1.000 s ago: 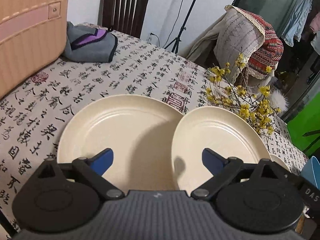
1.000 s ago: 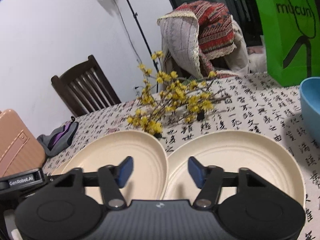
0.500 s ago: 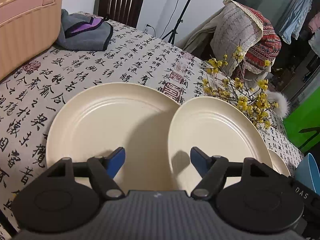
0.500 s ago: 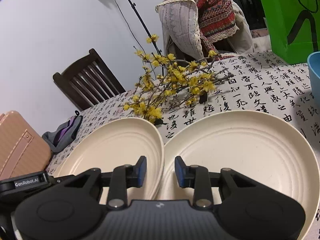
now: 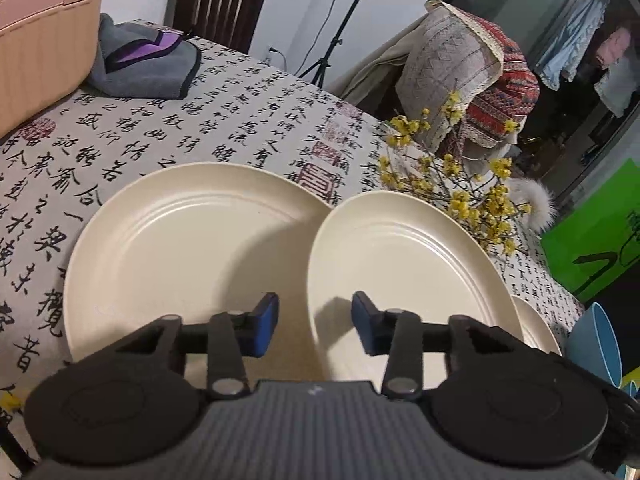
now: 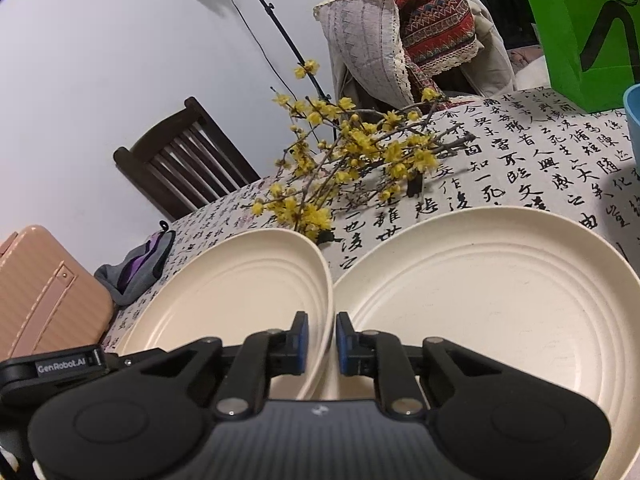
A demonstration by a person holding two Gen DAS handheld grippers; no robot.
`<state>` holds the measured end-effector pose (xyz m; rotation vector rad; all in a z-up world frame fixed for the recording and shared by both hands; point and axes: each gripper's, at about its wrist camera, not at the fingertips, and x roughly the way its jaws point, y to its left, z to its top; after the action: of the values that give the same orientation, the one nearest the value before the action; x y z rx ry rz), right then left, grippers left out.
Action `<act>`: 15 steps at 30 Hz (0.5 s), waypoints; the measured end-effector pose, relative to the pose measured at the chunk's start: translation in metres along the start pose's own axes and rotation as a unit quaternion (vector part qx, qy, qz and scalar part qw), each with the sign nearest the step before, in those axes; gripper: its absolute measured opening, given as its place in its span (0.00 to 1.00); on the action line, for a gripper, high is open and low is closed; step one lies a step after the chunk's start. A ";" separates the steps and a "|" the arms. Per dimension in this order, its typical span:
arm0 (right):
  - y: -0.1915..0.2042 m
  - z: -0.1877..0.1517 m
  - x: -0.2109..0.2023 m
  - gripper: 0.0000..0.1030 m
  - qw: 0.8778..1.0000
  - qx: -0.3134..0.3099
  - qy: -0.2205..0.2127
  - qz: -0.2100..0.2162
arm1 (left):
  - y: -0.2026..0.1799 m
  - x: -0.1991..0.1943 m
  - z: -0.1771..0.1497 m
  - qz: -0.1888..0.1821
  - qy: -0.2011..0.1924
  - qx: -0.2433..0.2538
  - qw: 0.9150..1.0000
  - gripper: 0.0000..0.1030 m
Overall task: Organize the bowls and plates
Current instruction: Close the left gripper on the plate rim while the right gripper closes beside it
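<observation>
Barely started, I'd say. Three cream plates are spread out on the counter (image 5: 200,120), nothing is stacked yet, and the blue bowl (image 5: 596,344) sits off at the right edge on its own.

The right tool (image 6: 322,336) is clamped on the rim of the middle plate (image 5: 400,272), with the blue pads pinching that edge. The left tool (image 5: 316,326) is closing, with that plate's other near edge between its jaws, but the pads aren't on it yet. I'm fairly sure both tools are on the same plate, though the fisheye makes it hard to swear to.

The middle plate is tilted, its left rim riding over the left plate (image 5: 188,256). The right plate (image 6: 500,300) sits just beside it, rims nearly touching.

Still to do: stack all three plates and deal with the bowl.

As for room, the flower branch (image 6: 352,160) lies right behind the gap between the middle and right plates, so pushing forward could snag it. The suitcase (image 5: 40,40) and grey cloth (image 5: 148,64) crowd the far left, and the green bag (image 6: 580,20) stands behind the bowl. Straight up looks like the clearest way out.
</observation>
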<state>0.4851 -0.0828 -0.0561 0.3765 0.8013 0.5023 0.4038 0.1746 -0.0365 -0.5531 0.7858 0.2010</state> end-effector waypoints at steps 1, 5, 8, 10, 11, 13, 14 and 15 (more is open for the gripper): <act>0.001 0.000 0.000 0.12 1.000 -0.002 -0.001 0.000 | 0.000 0.000 0.000 -0.003 0.000 0.000 1.000 0.31; -0.001 0.000 -0.001 0.12 1.000 0.000 -0.002 0.004 | -0.002 -0.001 0.000 -0.014 -0.003 0.003 1.000 0.23; -0.003 0.000 -0.001 0.12 1.000 0.002 -0.003 0.006 | -0.002 -0.001 -0.001 -0.012 -0.006 0.004 1.000 0.22; -0.002 0.000 -0.001 0.11 1.000 -0.002 -0.005 0.003 | -0.001 -0.001 -0.001 -0.014 -0.007 0.002 1.000 0.22; -0.002 0.000 -0.001 0.11 1.000 -0.004 -0.006 0.001 | -0.001 -0.001 -0.001 -0.014 -0.007 0.001 1.000 0.22; -0.001 0.000 -0.001 0.11 1.000 -0.008 -0.007 0.000 | -0.001 -0.001 -0.001 -0.013 -0.007 0.002 1.000 0.22; 0.000 -0.001 -0.001 0.11 1.000 -0.009 -0.008 0.000 | -0.001 -0.001 0.000 -0.013 -0.008 0.003 1.000 0.22; 0.000 0.000 -0.001 0.11 1.000 -0.009 -0.008 0.000 | -0.001 -0.001 0.000 -0.012 -0.008 0.004 1.000 0.22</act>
<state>0.4843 -0.0836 -0.0559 0.3627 0.7809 0.5058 0.4035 0.1737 -0.0358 -0.5534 0.7633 0.1799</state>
